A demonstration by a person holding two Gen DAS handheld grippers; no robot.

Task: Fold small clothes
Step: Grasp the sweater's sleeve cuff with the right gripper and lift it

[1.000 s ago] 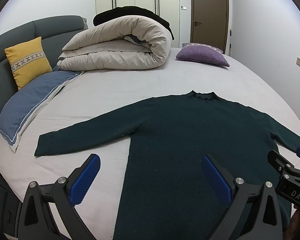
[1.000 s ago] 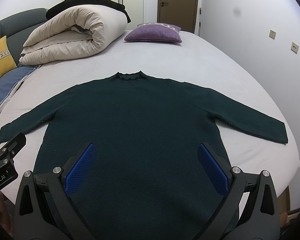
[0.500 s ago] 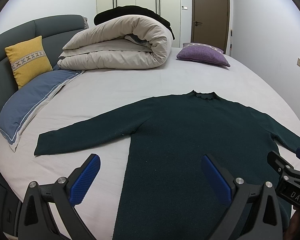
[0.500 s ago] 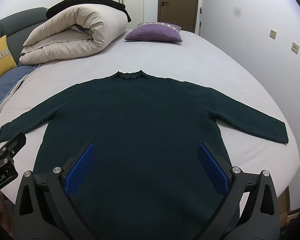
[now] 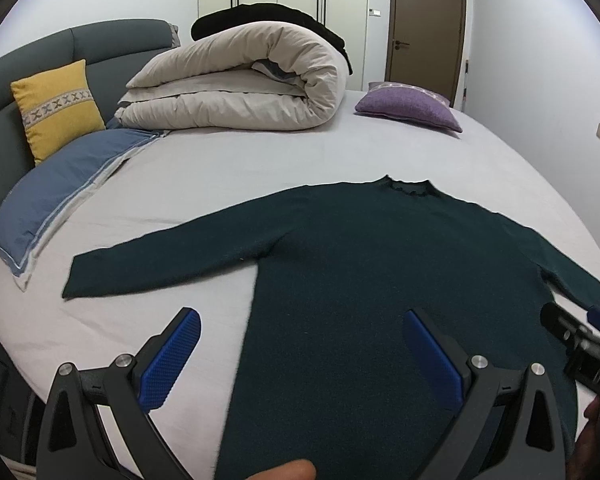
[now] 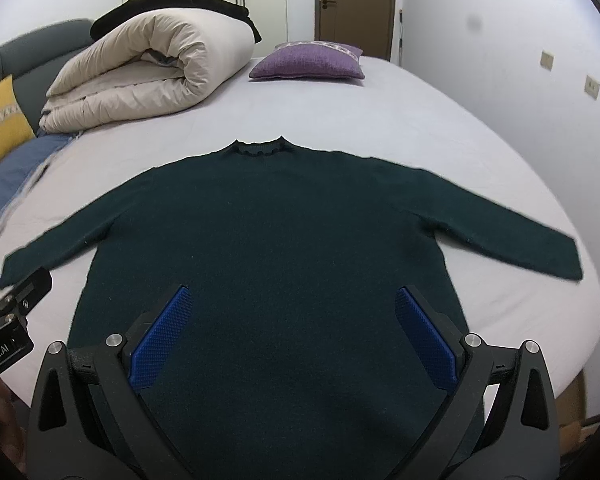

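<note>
Sweater [image 6: 283, 240], dark green knit, lies flat, sleeves spread; both grippers' textured blue fingers [image 6: 159, 344] spread apart.

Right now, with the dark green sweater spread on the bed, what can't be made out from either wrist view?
- Bottom hem of the sweater: right wrist view, behind the right gripper and frame edge.
- Same hem: left wrist view, behind the left gripper.
- Sweater's right cuff: left wrist view, behind the other gripper.
- Black item: both views, mostly behind the rolled duvet.

Dk green sweater [image 6: 283, 240] flat on bed, sleeves spread.
</note>
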